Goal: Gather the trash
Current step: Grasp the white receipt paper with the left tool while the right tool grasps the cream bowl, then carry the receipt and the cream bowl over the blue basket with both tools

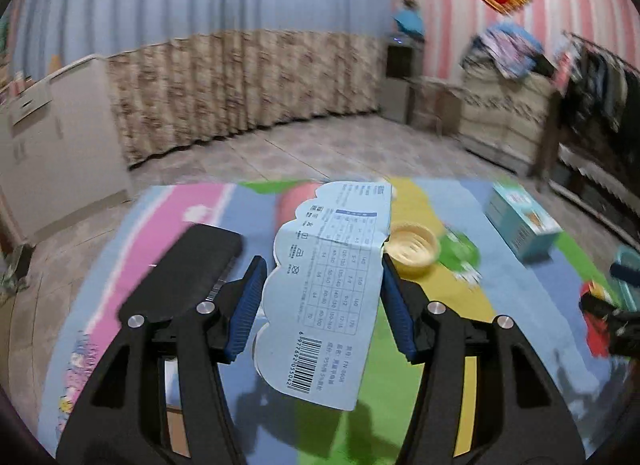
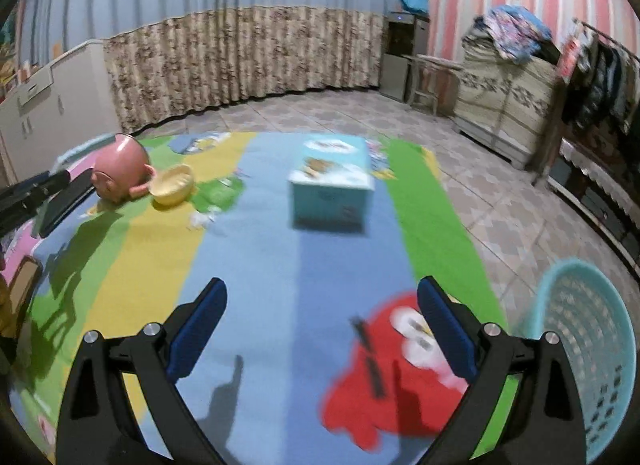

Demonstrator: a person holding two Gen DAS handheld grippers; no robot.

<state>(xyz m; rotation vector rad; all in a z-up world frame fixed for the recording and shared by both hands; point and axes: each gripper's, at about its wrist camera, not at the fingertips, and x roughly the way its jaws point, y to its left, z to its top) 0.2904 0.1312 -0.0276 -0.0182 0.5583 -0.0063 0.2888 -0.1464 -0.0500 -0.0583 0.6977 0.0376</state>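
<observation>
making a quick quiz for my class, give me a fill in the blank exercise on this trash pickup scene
1. The left hand-held gripper grips a pale blue ____ printed with a barcode.
2. The right hand-held gripper holds ____.
3. The mesh laundry basket at the mat's edge is coloured ____.
4. The yellow bowl lies beside a ____ pot.

Missing words: packaging card; nothing; turquoise; pink

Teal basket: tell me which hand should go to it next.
Left. The left gripper is shut on the printed paper card, ready to drop in the teal basket. The right gripper is open and holds nothing.
</observation>
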